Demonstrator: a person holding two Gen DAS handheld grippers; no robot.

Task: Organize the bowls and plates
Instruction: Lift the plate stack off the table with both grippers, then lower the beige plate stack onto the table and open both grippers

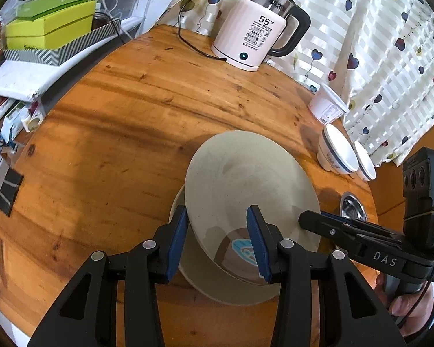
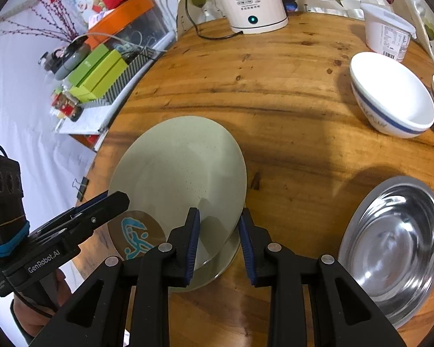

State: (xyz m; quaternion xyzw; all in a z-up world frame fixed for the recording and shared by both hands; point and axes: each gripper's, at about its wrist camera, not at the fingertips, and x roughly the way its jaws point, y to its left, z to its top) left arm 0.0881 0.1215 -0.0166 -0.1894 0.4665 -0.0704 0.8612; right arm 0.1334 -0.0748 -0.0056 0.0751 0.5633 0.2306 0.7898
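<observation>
your table (image 1: 136,110) is round and wooden, and everything sits toward its far and right edges. the kettle (image 1: 251,29) stands at the far edge, its cord trailing left. the biggest task piece is the top plate (image 1: 246,185), pale green and tilted, lifted off a second plate (image 1: 231,292) that lies flat near the table's near edge; a printed coaster (image 2: 136,234) shows between them. your left gripper (image 1: 217,240) straddles the top plate's near rim, jaws partly apart with the rim between the blue pads, though from this angle it's hard to say whether both pads actually press on it. your right gripper (image 2: 220,240) stands likewise at the plate's right rim, jaws narrower, the edge between the pads and seemingly pinched. the steel bowl (image 2: 396,248) rests at the table's right edge, well apart from the plates. two white bowls (image 2: 390,95) with blue bands sit side by side further back along that edge, and a lidded white tub (image 2: 387,31) stands behind them near the curtain (image 1: 376,43).
</observation>
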